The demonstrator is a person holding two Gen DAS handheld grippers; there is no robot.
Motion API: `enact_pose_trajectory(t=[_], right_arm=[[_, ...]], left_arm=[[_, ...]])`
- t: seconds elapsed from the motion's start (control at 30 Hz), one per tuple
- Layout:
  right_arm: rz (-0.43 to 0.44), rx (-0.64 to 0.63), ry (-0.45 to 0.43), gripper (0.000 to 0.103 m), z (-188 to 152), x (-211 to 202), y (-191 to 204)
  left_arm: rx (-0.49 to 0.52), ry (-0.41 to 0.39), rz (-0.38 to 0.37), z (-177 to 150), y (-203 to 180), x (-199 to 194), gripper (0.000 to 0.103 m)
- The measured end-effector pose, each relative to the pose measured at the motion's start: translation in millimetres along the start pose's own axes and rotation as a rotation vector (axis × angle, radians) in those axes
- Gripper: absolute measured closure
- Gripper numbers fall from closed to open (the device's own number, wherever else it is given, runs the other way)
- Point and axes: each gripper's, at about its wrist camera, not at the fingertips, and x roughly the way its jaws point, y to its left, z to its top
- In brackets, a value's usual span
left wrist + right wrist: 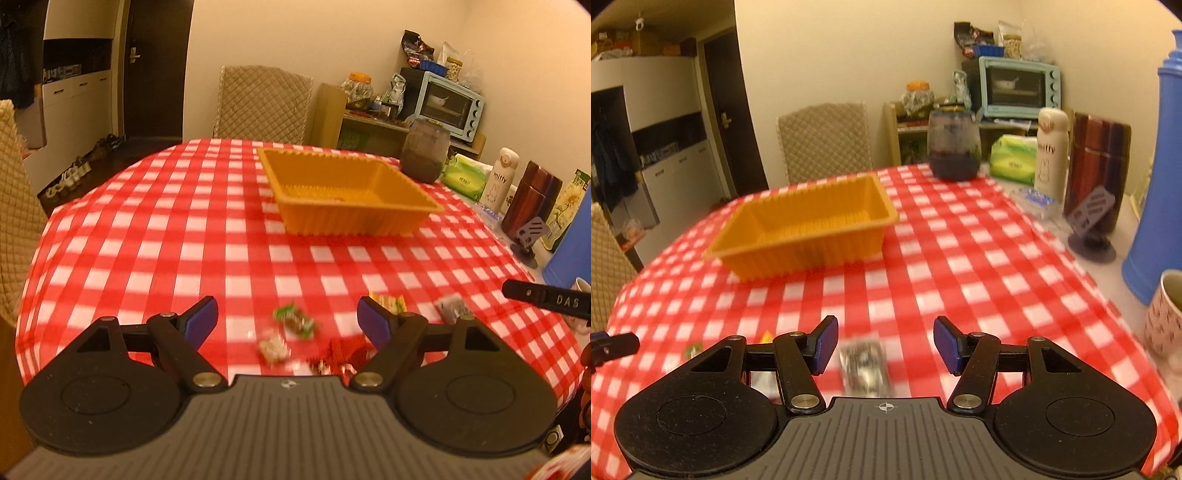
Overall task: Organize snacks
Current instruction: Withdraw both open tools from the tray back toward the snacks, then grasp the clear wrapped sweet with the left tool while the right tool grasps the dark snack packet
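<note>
A: What was nearest to the orange tray's front side?

B: The left gripper (287,321) was there, well apart from the tray, with its jaws spread wide and holding nothing. Between its fingers lay a green-wrapped candy (295,320) and a pale snack (272,349), both blurred. A yellow packet (388,302) lay just beside its right finger.

A: And the right gripper (885,345)?

B: Also spread apart and empty. A silver-dark packet (865,365) lay on the checkered tablecloth (960,266) between its fingers, on the near side of the tray.

A: Where was the tray itself?

B: The orange tray (351,221) stood in the middle of the cloth. I could not tell what was inside it. Behind the tray, to the right, stood a dark glass jar (953,146), and beyond it a blue toaster oven (1019,86).
</note>
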Motion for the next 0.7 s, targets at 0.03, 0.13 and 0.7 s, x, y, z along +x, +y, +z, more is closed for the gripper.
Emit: enact_pose_trajectory(t=[0.03, 0.13, 0.7], right_arm=[[0.002, -0.006, 0.010, 0.045, -5, 0, 1], [0.001, -0.035, 0.025, 0.045, -16, 3, 2], [0.007, -0.040, 0.090, 0.045, -31, 32, 4]], left_arm=[[-0.001, 0.005, 0.000, -4, 0, -1, 0.022], [-0.011, 0.037, -0.002, -17, 3, 0, 0.022], [-0.040, 0.094, 0.026, -29, 4, 38, 0.041]])
